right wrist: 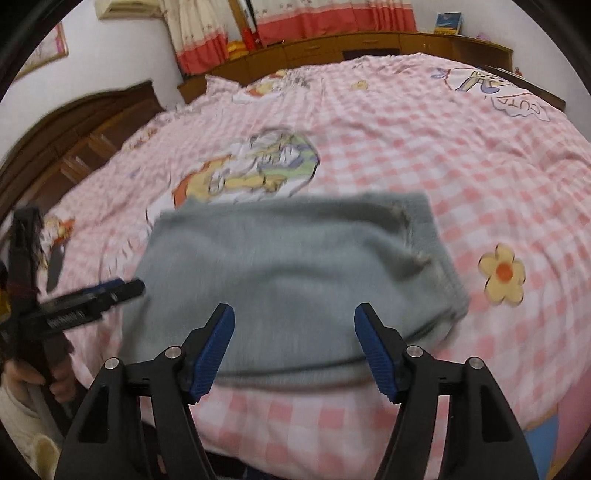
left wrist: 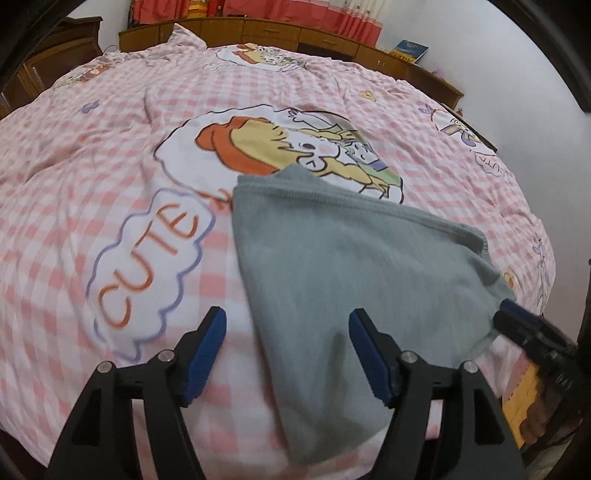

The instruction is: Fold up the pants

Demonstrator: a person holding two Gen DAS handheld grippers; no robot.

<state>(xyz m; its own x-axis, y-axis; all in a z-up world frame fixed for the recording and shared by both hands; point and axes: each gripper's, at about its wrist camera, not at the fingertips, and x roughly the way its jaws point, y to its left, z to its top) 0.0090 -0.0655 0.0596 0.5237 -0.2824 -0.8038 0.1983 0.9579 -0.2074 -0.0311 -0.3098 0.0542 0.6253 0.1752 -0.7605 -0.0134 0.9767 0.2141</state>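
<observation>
Pants (right wrist: 295,266) lie folded flat on the bed (right wrist: 480,166), long axis across, just ahead of both grippers. Left hand-held gripper (left wrist: 288,325) straddles the left edge, right hand-held gripper (right wrist: 294,321) the near edge; both open, holding nothing. Right looks nearer the middle.

Bed (left wrist: 110,155) fills most of both views, covered in a pink-and-white checked quilt with cartoon prints and a "CUTE" speech bubble (left wrist: 147,266); yellow flower print (right wrist: 502,273) near its right side; dark wooden headboard (right wrist: 74,140) with panelled front at left; low brown wooden cabinet run (left wrist: 258,33) along the far side of the bed; curtains (right wrist: 332,18), cream with red-orange bands, hang above it; blue book or box (right wrist: 448,22) stands on the cabinet top; walls plain white (right wrist: 122,48); framed picture (right wrist: 48,51) on the left wall; lighting soft, even.
</observation>
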